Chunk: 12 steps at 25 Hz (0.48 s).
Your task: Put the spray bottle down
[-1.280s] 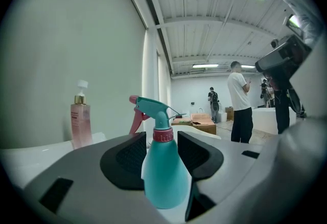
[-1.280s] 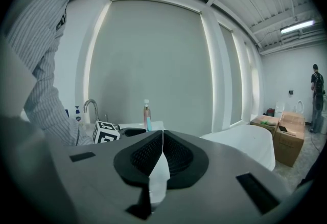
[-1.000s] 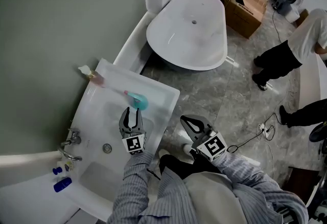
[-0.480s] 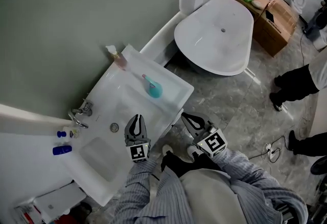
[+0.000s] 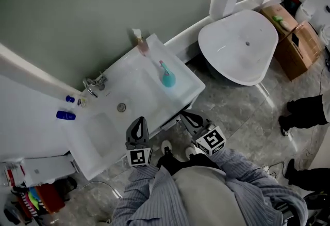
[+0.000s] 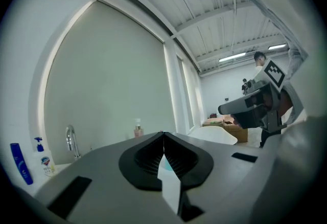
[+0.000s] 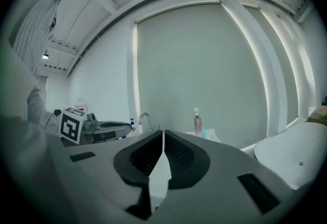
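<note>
**Edges and clearance.** Your grippers hover at the front edge of the washbasin [image 5: 149, 91]. Open grey floor [image 5: 232, 111] runs right toward the bathtub [image 5: 240, 47].

**Grippers.** The jaws of your left gripper [image 5: 138, 122] have just been closing and now meet with nothing between them. Your right gripper [image 5: 186, 115] is also pressed together and empty.

**Task object.** The teal spray bottle [image 5: 168, 78] rests on the washbasin's right-hand surface, well apart from both grippers and near a pink pump bottle [image 5: 141, 44].

**Containers.** A cardboard box [image 5: 272, 12] beyond the bathtub carries a green item [image 5: 278, 17].
</note>
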### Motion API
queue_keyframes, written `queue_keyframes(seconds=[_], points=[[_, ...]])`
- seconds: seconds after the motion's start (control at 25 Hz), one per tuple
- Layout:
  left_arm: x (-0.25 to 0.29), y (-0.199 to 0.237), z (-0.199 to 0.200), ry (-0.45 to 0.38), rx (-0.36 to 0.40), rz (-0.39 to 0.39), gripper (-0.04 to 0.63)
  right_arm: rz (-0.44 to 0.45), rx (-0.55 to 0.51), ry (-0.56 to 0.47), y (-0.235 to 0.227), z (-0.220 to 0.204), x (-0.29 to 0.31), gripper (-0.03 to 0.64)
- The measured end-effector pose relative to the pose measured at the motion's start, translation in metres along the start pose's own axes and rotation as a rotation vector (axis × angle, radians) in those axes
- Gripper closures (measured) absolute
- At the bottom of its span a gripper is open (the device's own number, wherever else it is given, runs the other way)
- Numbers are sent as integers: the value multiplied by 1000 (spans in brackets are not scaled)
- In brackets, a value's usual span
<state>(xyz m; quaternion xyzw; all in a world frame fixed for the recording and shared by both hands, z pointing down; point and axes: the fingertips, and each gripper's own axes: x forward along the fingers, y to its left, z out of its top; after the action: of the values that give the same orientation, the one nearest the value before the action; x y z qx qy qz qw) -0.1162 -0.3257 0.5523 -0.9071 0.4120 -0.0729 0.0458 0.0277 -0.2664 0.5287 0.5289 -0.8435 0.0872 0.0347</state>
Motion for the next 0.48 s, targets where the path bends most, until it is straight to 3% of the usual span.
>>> queue_keyframes(seconds=[0.48], points=[[-46,-23,41,-17,-23,83,594,120,-18,-23,26,8,-7,597]])
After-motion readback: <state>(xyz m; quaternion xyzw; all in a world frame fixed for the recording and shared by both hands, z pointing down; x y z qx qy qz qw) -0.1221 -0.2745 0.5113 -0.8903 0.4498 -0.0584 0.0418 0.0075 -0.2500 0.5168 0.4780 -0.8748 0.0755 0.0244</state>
